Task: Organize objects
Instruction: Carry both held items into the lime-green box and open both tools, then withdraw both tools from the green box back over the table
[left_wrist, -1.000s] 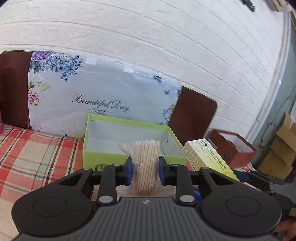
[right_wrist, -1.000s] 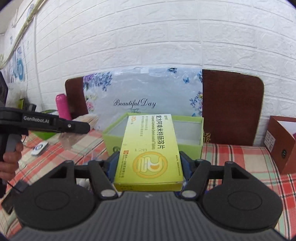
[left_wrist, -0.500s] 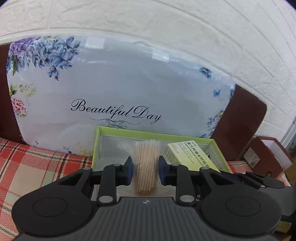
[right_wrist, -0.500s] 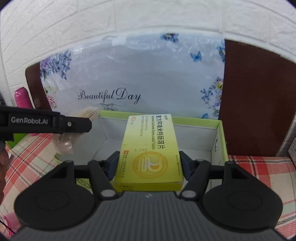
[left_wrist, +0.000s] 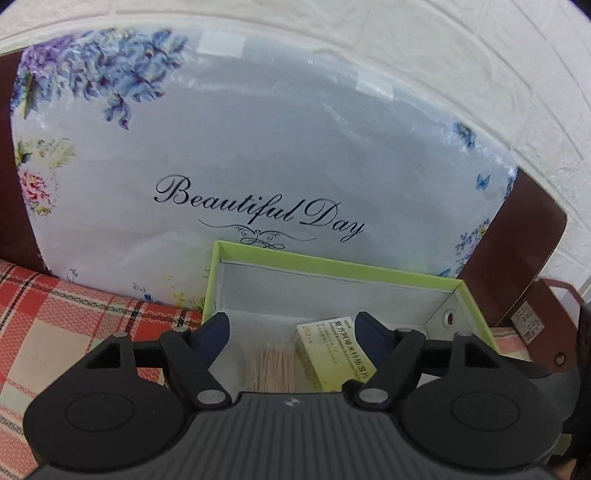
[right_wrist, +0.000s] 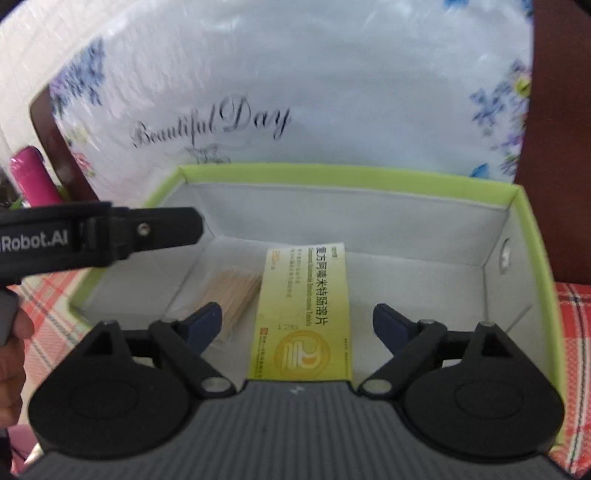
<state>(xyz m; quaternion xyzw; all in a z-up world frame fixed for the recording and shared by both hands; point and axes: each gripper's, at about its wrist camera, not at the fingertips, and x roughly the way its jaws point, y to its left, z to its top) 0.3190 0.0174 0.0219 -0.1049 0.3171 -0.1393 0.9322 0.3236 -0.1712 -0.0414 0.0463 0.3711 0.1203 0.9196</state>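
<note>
A green open box (left_wrist: 334, 262) (right_wrist: 532, 236) with a pale lining stands on the checked cloth. Inside it lie a bag of wooden toothpicks (left_wrist: 271, 367) (right_wrist: 231, 291) and, right beside it, a yellow-green medicine box (left_wrist: 334, 352) (right_wrist: 304, 317). My left gripper (left_wrist: 291, 330) is open above the toothpicks and holds nothing. My right gripper (right_wrist: 297, 321) is open over the medicine box, fingers apart from it. The left gripper's body also shows at the left of the right wrist view (right_wrist: 99, 234).
A floral "Beautiful Day" board (left_wrist: 258, 155) leans on the white brick wall behind the box. A brown panel (left_wrist: 513, 251) and a brown box (left_wrist: 543, 321) stand to the right. A pink bottle (right_wrist: 31, 175) stands at the left. Red checked cloth (left_wrist: 74, 314) covers the table.
Both grippers moved forward over the green box and opened. The toothpick bag and the medicine box have left the grippers and now lie inside the box.
</note>
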